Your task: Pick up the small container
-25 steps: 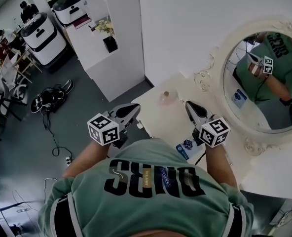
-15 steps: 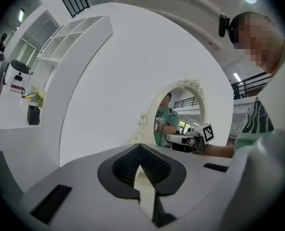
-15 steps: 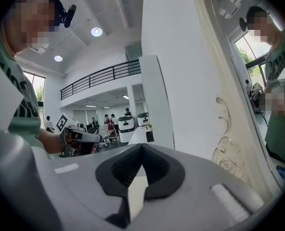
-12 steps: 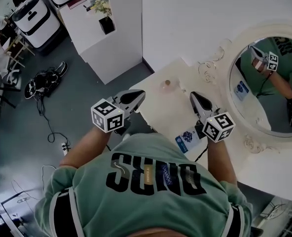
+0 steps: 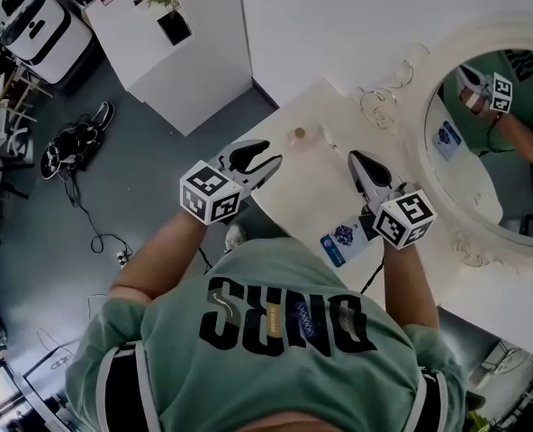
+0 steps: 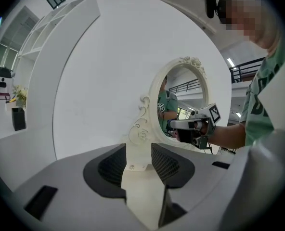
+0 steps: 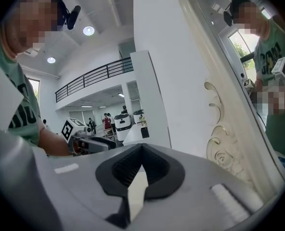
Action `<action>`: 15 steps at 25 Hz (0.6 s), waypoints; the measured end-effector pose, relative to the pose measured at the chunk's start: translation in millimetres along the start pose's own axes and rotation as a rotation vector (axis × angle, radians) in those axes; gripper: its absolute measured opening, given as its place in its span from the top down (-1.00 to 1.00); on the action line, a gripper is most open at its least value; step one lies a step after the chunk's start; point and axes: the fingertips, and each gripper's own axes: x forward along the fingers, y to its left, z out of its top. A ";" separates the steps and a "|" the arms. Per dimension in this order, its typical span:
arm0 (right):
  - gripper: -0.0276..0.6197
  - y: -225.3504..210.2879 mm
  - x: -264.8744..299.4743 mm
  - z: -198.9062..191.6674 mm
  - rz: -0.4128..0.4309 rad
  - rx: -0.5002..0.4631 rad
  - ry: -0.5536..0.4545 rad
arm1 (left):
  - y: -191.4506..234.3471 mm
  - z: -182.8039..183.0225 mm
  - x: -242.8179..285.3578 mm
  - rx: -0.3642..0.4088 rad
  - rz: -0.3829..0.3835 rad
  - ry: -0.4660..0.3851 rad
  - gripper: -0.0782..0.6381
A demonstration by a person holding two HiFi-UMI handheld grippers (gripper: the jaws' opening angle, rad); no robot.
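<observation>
The small container (image 5: 296,136), a low pinkish jar, stands on the white dressing table (image 5: 307,196) near its far left corner. My left gripper (image 5: 274,151) hovers over the table's left edge, a short way before the jar. Its jaws are opening and nothing is between them; in the left gripper view (image 6: 138,160) only the table and the mirror frame show through the gap. My right gripper (image 5: 353,157) is shut and empty, to the right of the jar; its tips meet in the right gripper view (image 7: 141,150). Neither gripper view shows the jar.
A large oval mirror (image 5: 492,142) with an ornate white frame stands at the table's right. A blue and white packet (image 5: 343,238) lies near the front edge. A tiny object (image 5: 325,136) sits right of the jar. White wall behind; grey floor and white cabinet (image 5: 181,52) to the left.
The left gripper's jaws have gone from shut to apart. Both grippers have edged forward toward the jar.
</observation>
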 end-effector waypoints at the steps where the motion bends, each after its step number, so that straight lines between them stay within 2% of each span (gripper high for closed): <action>1: 0.89 -2.4 1.4 -2.3 -0.003 0.005 0.005 | 4.0 -3.4 5.9 -0.003 0.002 0.008 0.35; 11: 0.89 -30.4 43.8 -38.1 -0.003 0.043 0.029 | 56.4 -51.8 73.4 0.018 0.041 0.050 0.32; 15: 0.89 -38.6 57.3 -54.3 0.003 0.038 0.034 | 71.3 -66.9 103.2 0.055 0.044 0.057 0.28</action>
